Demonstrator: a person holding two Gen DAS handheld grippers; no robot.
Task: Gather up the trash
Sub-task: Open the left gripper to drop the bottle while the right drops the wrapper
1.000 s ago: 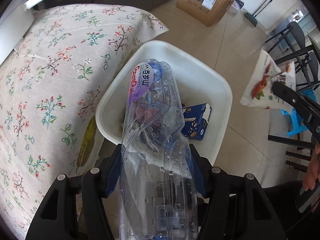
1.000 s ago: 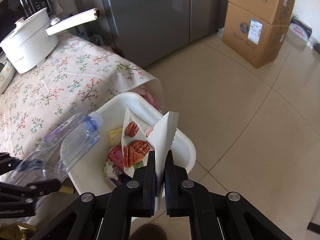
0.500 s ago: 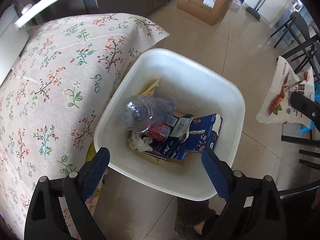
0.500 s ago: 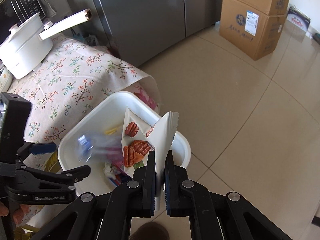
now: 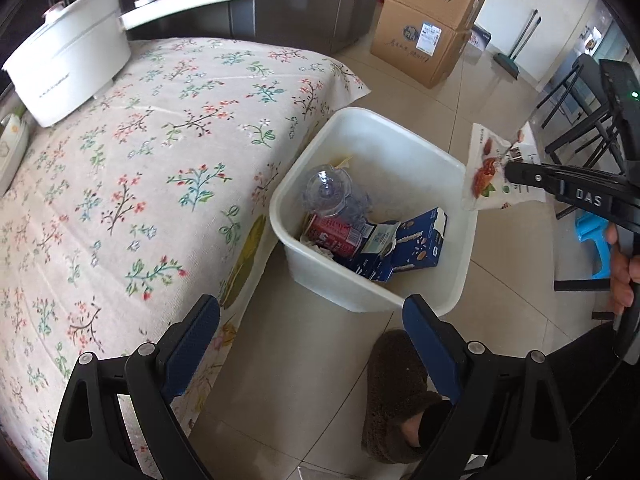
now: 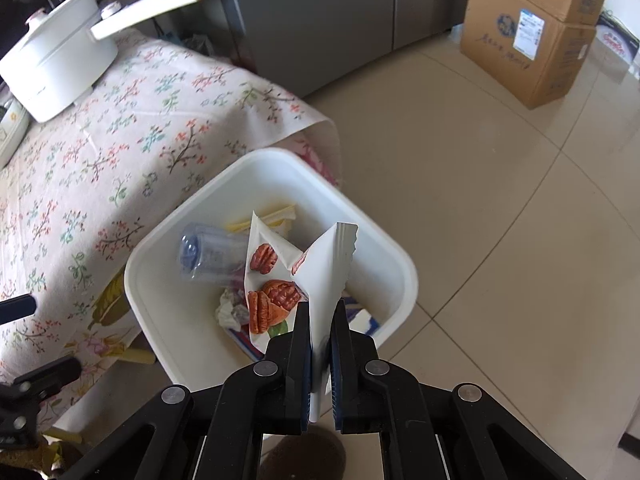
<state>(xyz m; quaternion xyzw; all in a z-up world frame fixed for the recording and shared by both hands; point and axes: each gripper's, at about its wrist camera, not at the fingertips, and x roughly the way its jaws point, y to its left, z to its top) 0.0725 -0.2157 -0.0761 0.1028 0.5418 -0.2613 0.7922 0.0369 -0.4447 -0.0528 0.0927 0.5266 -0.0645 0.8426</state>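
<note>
A white bin stands on the floor beside the table. Inside lie a clear plastic bottle, a red can and a blue carton. My left gripper hangs open and empty, pulled back above the bin's near edge. My right gripper is shut on a white snack bag printed with nuts, held over the bin. In the left wrist view the same snack bag hangs from the right gripper just past the bin's right rim.
A floral-clothed table carries a white pot with a long handle. Cardboard boxes stand by the fridge. Black chairs and a blue stool are at the right. A person's slippered foot is beneath my left gripper.
My left gripper opened and let the bottle fall into the bin, then drew back from it and upward. The right gripper, still holding the snack bag, shifted slightly over the bin.
</note>
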